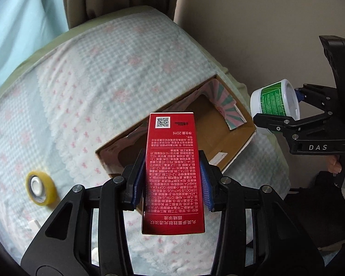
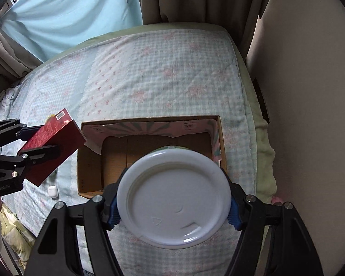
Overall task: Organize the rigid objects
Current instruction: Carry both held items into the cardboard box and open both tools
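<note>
My left gripper (image 1: 171, 184) is shut on a tall red carton (image 1: 173, 172) printed with white text, held in the air over the near corner of an open cardboard box (image 1: 227, 147) that lies on the bed. From the right wrist view the same carton (image 2: 55, 147) hangs just left of the box (image 2: 89, 161). My right gripper (image 2: 173, 204) is shut on a white jar with a green label, its white lid (image 2: 173, 197) facing the camera, above the box's near edge. In the left wrist view that jar (image 1: 273, 101) hangs to the right of the box.
The box lies on a checked, flower-printed blanket (image 2: 163, 73). A yellow tape roll (image 1: 41, 188) lies on the blanket left of the box, and a small white earbud case (image 2: 52, 191) sits near the bed's front. Curtains (image 2: 195, 0) and a wall (image 2: 306, 92) border the bed.
</note>
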Action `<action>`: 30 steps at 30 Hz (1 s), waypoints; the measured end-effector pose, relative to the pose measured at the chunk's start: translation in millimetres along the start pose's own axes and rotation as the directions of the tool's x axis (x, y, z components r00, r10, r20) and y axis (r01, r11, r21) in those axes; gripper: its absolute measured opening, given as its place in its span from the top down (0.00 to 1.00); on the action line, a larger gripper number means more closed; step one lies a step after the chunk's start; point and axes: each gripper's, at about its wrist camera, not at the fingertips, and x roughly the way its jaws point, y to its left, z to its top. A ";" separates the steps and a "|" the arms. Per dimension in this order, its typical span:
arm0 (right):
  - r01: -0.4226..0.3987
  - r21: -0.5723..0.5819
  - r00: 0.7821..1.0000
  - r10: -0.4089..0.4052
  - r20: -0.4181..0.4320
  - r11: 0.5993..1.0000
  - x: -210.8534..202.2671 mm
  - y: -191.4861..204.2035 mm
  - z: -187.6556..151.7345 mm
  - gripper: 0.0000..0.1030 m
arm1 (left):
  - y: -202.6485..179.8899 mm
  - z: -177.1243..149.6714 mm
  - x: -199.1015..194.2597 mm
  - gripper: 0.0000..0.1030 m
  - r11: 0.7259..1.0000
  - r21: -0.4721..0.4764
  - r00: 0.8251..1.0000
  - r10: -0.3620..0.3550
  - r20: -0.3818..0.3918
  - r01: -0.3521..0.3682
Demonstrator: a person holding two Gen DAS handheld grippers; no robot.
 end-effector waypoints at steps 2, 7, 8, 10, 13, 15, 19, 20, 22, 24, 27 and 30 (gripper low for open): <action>-0.015 -0.003 1.000 0.015 -0.023 1.000 18.6 -7.7 0.0 0.35 | -1.8 4.2 22.7 0.64 1.000 0.004 1.000 0.003 -0.024 -0.003; -0.032 -0.025 0.996 0.030 -0.078 0.999 67.5 -17.2 -3.7 0.35 | -3.6 9.5 82.8 0.64 1.000 0.020 0.995 0.010 -0.096 -0.008; -0.033 -0.037 0.996 0.030 -0.088 0.999 76.7 -17.7 -4.7 0.35 | -3.3 9.3 94.4 0.64 1.000 0.027 0.994 0.012 -0.110 -0.010; -0.036 -0.069 0.994 0.029 -0.101 0.997 93.5 -17.4 -7.5 0.35 | -3.1 8.1 115.1 0.64 1.000 0.031 0.991 0.008 -0.131 -0.004; -0.042 -0.110 0.994 0.030 -0.108 0.993 115.0 -18.6 -11.3 0.35 | -2.1 4.4 141.7 0.64 0.999 0.032 0.987 0.005 -0.163 0.000; -0.045 -0.126 0.994 0.032 -0.107 0.991 125.8 -19.9 -13.3 0.35 | -1.8 1.5 157.3 0.64 0.999 0.033 0.983 0.008 -0.182 -0.002; -0.034 -0.189 0.995 0.015 -0.101 0.981 140.5 -17.9 -14.5 0.35 | -1.0 -4.3 179.3 0.64 0.999 0.038 0.976 0.016 -0.215 -0.008; -0.034 -0.210 0.995 0.013 -0.099 0.977 143.4 -16.0 -14.2 0.35 | 0.0 -5.7 183.1 0.64 0.999 0.041 0.975 0.021 -0.221 -0.012; -0.043 -0.236 0.994 0.019 -0.104 0.971 149.0 -13.4 -12.0 0.35 | 1.0 -7.2 187.6 0.64 0.998 0.052 0.973 0.036 -0.230 -0.025; -0.038 -0.262 0.995 0.011 -0.102 0.964 153.0 -11.5 -10.5 0.35 | 1.5 -7.6 189.8 0.63 0.996 0.067 0.971 0.064 -0.230 -0.050; -0.014 -0.287 0.996 -0.011 -0.083 0.958 155.7 -9.0 -7.2 0.14 | 1.4 -9.6 192.4 0.60 0.990 0.112 0.964 0.116 -0.239 -0.091; -0.085 -0.275 0.995 0.070 -0.065 0.958 145.0 -8.3 -5.2 0.00 | 2.8 -11.6 185.1 0.01 0.987 0.122 0.967 0.129 -0.219 -0.104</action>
